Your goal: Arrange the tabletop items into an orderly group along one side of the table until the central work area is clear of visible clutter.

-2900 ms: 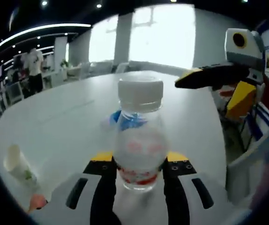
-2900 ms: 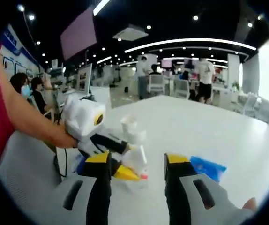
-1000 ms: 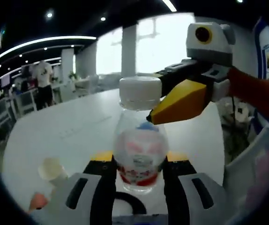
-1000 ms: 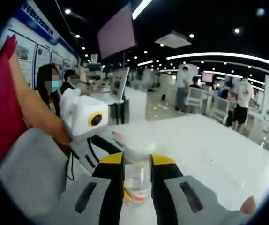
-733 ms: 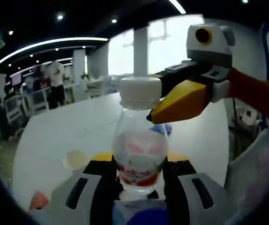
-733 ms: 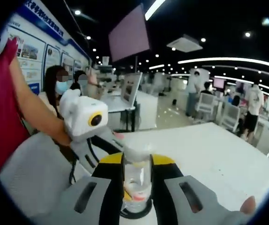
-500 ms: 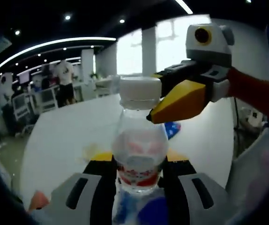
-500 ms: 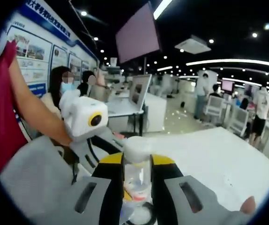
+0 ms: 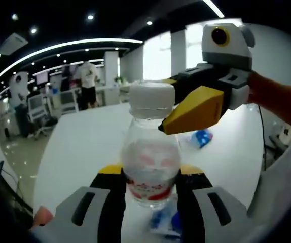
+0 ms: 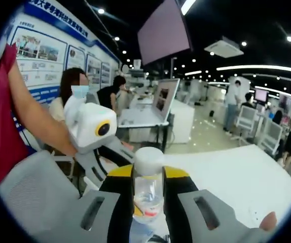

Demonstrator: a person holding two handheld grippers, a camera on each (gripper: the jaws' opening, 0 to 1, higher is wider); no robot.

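A clear plastic bottle [image 9: 150,169] with a white cap and a red label stands upright between the jaws of my left gripper [image 9: 149,174], which is shut on its lower body. My right gripper [image 9: 164,105] comes in from the right, its yellow jaw against the bottle's neck just under the cap. In the right gripper view the same bottle [image 10: 148,190] sits between my right gripper's [image 10: 148,174] jaws, shut on it. There the left gripper's fingers [image 10: 107,154] reach in from the left towards the bottle.
A blue packet [image 9: 201,137] lies on the white table [image 9: 84,147] to the right. A blue-and-white wrapper [image 9: 163,225] shows under the bottle. A grey mesh chair [image 10: 39,195] and seated people [image 10: 74,96] are at the left; the table [image 10: 226,177] stretches right.
Both views have swung round, so the room behind has shifted. The blue packet now shows right of the bottle and the paper cup has left the view. Both grips on the bottle are unchanged.
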